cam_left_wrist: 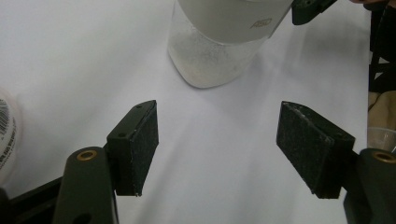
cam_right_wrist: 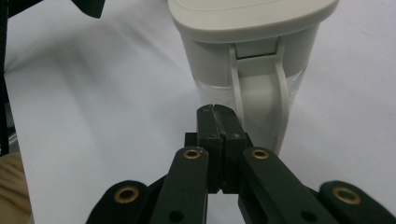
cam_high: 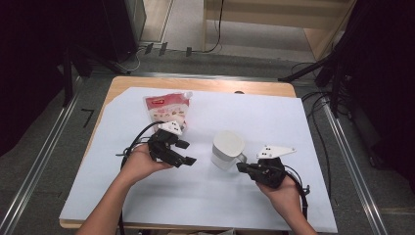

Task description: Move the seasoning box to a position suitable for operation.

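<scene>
A white lidded jug [cam_high: 228, 149] with a clear lower body stands in the middle of the white sheet [cam_high: 205, 196]. A red-and-white pouch [cam_high: 166, 110] lies flat behind it to the left. My left gripper [cam_high: 188, 152] is to the left of the jug and points at it. In the left gripper view its jaws [cam_left_wrist: 217, 135] stand open with only bare sheet between them and the jug [cam_left_wrist: 219, 51] ahead. My right gripper [cam_high: 242, 167] sits at the jug's right. In the right gripper view its jaws [cam_right_wrist: 217, 109] are shut, empty, just in front of the jug's handle [cam_right_wrist: 254, 107].
The white sheet covers a wooden table [cam_high: 195, 84] whose far edge shows. Metal rails [cam_high: 44, 152] run along both sides on the floor, with cables [cam_high: 318, 103] at the right. The pouch's edge [cam_left_wrist: 7, 135] appears at the left of the left gripper view.
</scene>
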A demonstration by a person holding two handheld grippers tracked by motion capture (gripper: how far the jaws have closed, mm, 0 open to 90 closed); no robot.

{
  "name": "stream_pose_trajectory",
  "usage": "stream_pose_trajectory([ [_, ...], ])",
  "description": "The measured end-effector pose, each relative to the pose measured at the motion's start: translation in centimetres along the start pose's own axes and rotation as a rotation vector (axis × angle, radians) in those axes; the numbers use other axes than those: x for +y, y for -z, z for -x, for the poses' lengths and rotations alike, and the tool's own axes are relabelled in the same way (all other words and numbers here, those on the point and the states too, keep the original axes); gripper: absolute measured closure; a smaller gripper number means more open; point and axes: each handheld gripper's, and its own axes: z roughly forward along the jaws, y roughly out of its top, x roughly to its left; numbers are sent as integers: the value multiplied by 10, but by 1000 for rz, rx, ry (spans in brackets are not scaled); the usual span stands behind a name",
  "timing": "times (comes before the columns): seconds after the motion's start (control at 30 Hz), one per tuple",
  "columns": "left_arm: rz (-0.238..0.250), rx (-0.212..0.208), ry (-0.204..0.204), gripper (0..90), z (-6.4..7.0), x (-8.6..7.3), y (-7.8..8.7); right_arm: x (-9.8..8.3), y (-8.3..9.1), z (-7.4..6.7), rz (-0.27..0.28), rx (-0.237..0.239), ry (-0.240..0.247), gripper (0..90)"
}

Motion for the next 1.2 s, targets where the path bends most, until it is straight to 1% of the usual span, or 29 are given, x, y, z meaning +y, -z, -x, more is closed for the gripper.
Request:
stream_pose_trajectory([
  [0.07,4,2,-1,298,1,0,0,-1,1,3,2,1,-9,900],
  [0.13,0,5,-3,294,1,1,0,-1,1,5,2,0,-5,900],
  [0.2,0,2,-3,290,1,1,0,-1,2,6,1,-9,-12,900],
  [0.37,-1,-1,-4,280,1,1,-1,-1,3,10,7,-21,-12,900],
  [0.4,-1,-3,-9,274,1,2,0,-1,3,12,3,-27,-16,900],
  [0.47,11,-11,-2,271,2,2,-1,-1,3,13,-2,-29,-28,900],
  [0.5,11,-15,-3,268,2,2,-1,-1,3,15,-1,-33,-24,900],
  [0.67,9,-8,-4,256,4,3,-1,0,5,18,0,-40,-39,900],
  [0.77,10,-22,-8,245,3,5,-1,1,4,23,-1,-47,-52,900],
  [0.83,13,-19,-7,237,4,5,-2,1,4,25,-1,-51,-53,900],
  [0.87,13,-24,-3,231,4,5,-2,2,4,27,-3,-56,-57,900],
  [1.0,11,-25,-10,218,4,6,-3,3,5,32,-2,-62,-63,900],
  [1.03,17,-33,-5,216,4,7,-4,4,5,35,-3,-65,-66,900],
  [1.1,20,-28,-2,211,4,7,-6,5,5,38,-5,-66,-65,900],
  [1.13,12,-36,3,208,4,8,-6,5,5,39,-12,-69,-66,900],
  [1.2,15,-47,4,205,3,9,-8,6,4,42,-18,-70,-64,900],
])
